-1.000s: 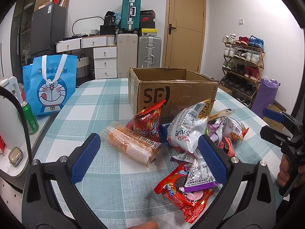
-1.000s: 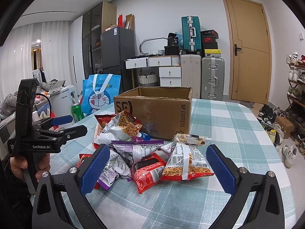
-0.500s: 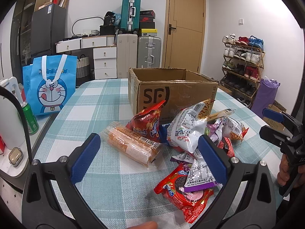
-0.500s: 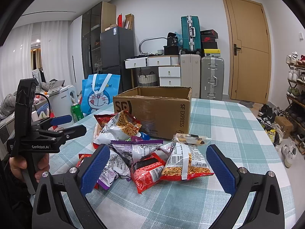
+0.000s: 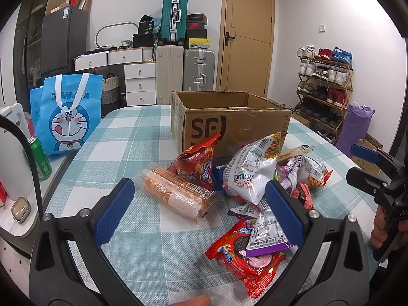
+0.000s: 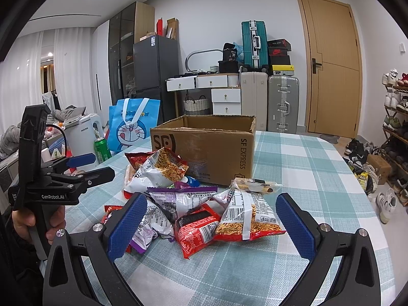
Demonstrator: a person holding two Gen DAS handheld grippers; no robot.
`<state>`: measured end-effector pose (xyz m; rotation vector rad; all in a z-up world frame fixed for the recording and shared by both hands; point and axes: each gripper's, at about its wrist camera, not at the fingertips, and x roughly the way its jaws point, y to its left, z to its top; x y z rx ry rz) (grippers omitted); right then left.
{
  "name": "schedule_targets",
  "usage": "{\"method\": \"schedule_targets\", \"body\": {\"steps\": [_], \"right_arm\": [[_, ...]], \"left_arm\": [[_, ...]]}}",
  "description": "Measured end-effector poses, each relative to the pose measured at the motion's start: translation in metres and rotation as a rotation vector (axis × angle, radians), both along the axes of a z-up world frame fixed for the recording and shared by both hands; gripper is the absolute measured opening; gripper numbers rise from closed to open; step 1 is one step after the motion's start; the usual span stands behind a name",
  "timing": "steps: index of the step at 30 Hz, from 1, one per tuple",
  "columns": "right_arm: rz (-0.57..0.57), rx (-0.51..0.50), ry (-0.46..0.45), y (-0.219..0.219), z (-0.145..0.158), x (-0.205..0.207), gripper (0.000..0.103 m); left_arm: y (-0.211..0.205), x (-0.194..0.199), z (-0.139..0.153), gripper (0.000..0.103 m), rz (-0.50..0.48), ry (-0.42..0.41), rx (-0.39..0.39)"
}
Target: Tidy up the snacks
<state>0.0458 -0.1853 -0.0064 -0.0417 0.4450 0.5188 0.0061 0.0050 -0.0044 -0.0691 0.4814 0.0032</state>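
Blue pads line both claws, and both stand spread wide with nothing between them. The left gripper [image 5: 197,213] hangs low over the checked tablecloth [image 5: 127,137], its fingers framing the near edge of the snack pile — the clear-wrapped pack of orange wafers [image 5: 176,195] lies just ahead of it, slightly toward its left finger, and the red cookie packet [image 5: 246,262] sits just inside its right finger, partly covered by a purple-and-silver sachet [image 5: 267,234]. Beyond these, a red chip bag [image 5: 196,163] and a white noodle-snack bag [image 5: 251,170] lean against the front of the open cardboard box [image 5: 229,127], which stands straight ahead, past the pile. The right gripper [image 6: 210,223] hovers at the opposite side of the same heap, equally wide apart: a red-and-black packet [image 6: 195,229] and a noodle-snack bag with a barcode [image 6: 248,218] lie between its fingers, with a purple sachet [image 6: 183,196] just behind them and a slim stick-biscuit pack [image 6: 253,182] farther on, touching the foot of the box. Each claw shows in the other's view, gripped by a hand [image 6: 24,223]. Off the left claw's left side, past the table edge, stand a blue cartoon tote bag [image 5: 67,117] and a green can [image 5: 40,159].
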Motion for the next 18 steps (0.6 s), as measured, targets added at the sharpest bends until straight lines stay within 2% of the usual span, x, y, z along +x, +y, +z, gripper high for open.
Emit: {"method": "schedule_targets", "body": {"steps": [18], "right_arm": [[-0.051, -0.012, 0.04, -0.0087, -0.0013, 0.006, 0.103]], "left_arm": [[-0.0034, 0.0017, -0.0031, 0.102, -0.005, -0.009, 0.0]]}}
